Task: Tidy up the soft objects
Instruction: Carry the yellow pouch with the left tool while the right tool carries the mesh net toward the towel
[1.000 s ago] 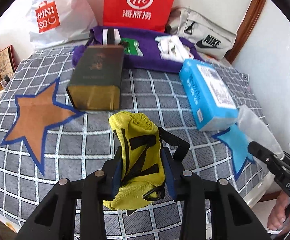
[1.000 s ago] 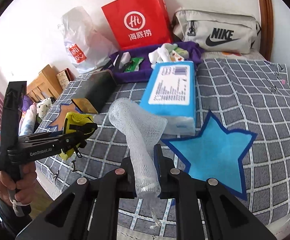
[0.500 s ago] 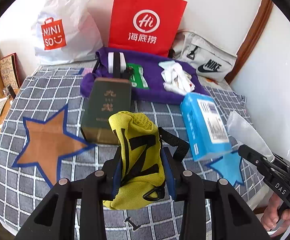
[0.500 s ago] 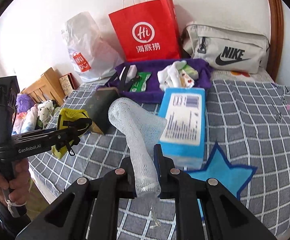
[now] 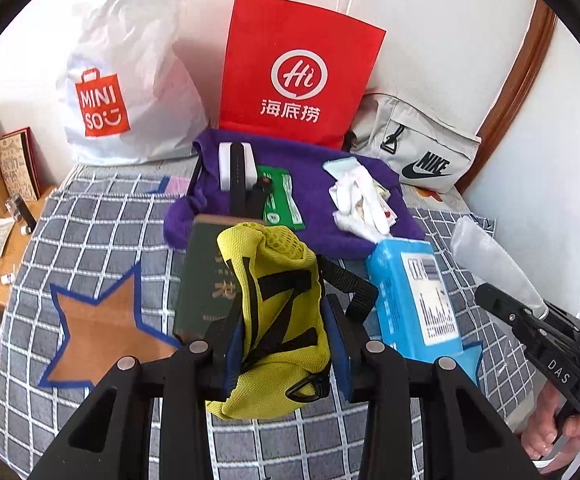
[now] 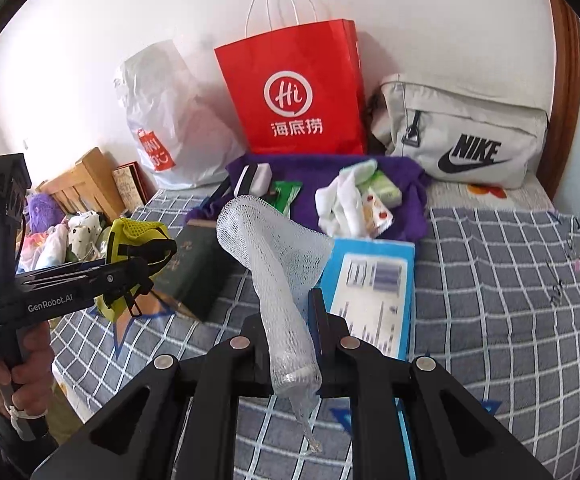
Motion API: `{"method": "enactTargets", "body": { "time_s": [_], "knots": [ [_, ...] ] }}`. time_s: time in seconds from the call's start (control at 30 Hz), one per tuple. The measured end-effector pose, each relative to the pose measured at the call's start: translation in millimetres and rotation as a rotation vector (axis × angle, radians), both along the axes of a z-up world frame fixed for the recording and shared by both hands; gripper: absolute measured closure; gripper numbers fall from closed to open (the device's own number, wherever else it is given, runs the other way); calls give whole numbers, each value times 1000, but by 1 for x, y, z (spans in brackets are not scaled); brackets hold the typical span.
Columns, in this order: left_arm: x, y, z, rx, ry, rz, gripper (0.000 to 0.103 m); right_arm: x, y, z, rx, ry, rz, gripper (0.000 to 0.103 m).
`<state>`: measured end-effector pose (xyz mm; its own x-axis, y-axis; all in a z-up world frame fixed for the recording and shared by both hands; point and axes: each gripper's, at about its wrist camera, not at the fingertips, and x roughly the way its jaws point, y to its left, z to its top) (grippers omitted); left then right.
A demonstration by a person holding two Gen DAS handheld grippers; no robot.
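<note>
My left gripper is shut on a yellow mesh pouch with black straps, held in the air over the checked bedspread. My right gripper is shut on a white foam net sleeve, which stands up between the fingers. Across the views, the left gripper with the yellow pouch shows at the left of the right wrist view, and the right gripper with the net sleeve shows at the right of the left wrist view. A purple cloth at the back holds white socks and small packets.
A dark green box and a blue tissue pack lie mid-bed. An orange star and a blue star mark the spread. A red paper bag, a white Miniso bag and a grey Nike bag lean on the wall.
Both grippers have risen and drawn back from the bed with their loads still held. The box, tissue pack and stars now sit lower and smaller in both views.
</note>
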<state>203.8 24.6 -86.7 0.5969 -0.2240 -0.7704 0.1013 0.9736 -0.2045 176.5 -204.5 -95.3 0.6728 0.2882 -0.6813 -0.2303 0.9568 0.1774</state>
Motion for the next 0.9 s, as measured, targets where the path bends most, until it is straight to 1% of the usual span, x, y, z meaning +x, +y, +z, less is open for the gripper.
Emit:
{"method": "enactTargets", "body": {
  "time_s": [0.3,0.57,0.9],
  "knots": [
    [30,-4,10,10,-20,-18,68,29,-8,10,-1,-18,-35,90],
    [56,-3,14,25,-25,-11,68,59,-15,14,-5,-32,-51,90],
    [91,6,18,12,-32,12,68,101,-17,21,28,-61,-66,90]
  ]
}}
